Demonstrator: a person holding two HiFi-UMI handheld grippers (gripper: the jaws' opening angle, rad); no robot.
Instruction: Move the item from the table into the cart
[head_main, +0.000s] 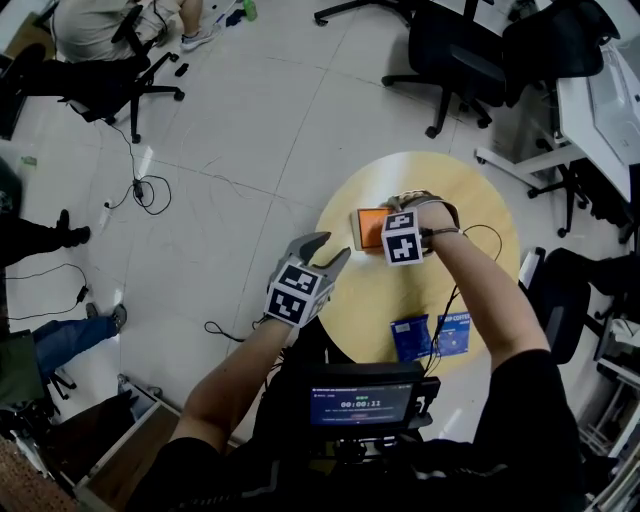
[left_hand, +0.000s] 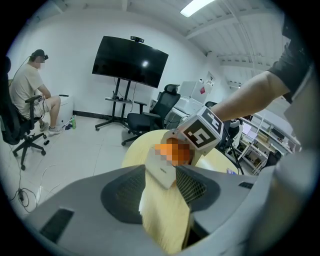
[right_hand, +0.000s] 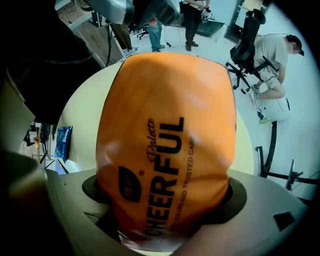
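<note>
An orange soft pack (head_main: 368, 228) printed "CHEERFUL" lies on the round yellow table (head_main: 480, 200). My right gripper (head_main: 388, 228) points straight down onto it. In the right gripper view the pack (right_hand: 167, 145) fills the whole gap, and both pads (right_hand: 239, 197) press its sides. My left gripper (head_main: 322, 252) hovers at the table's left edge with its jaws open and only tabletop showing between them (left_hand: 160, 200). In the left gripper view the pack (left_hand: 162, 172) and the right gripper's marker cube (left_hand: 202, 132) sit just ahead.
Two blue packets (head_main: 410, 336) (head_main: 456, 332) lie near the table's front edge. Black office chairs (head_main: 450, 55) stand beyond the table, and a desk (head_main: 600, 110) is at the right. A seated person (head_main: 95, 30) and floor cables (head_main: 140, 190) are at the left.
</note>
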